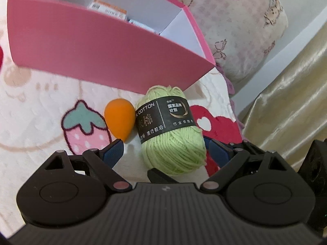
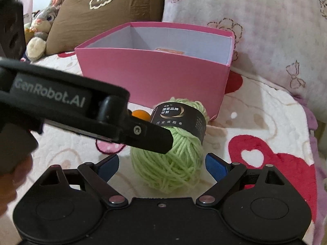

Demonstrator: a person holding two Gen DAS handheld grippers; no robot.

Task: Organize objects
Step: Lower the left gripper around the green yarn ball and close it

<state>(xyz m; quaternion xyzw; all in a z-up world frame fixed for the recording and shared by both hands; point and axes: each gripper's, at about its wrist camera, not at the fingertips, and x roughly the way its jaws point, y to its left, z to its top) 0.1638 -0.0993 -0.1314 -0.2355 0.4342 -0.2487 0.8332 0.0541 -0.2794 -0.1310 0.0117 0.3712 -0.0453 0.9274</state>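
A green yarn ball (image 1: 173, 143) with a black label lies on the printed blanket in front of an open pink box (image 1: 102, 47). An orange egg-shaped sponge (image 1: 119, 120) rests against the yarn's left side. My left gripper (image 1: 165, 153) is open, its blue pads either side of the yarn's near end without pressing it. In the right wrist view the same yarn ball (image 2: 169, 167) lies between the wide-apart pads of my open right gripper (image 2: 162, 167). One of the left gripper's fingers (image 2: 151, 136) crosses over the yarn from the left. The sponge (image 2: 140, 114) peeks out behind it, before the box (image 2: 153, 77).
Small packets with orange labels (image 1: 110, 8) lie inside the box. A floral pillow (image 2: 245, 20), a brown pillow (image 2: 102, 10) and a plush rabbit (image 2: 40, 26) stand behind it. Gold satin fabric (image 1: 286, 102) hangs at the blanket's right edge.
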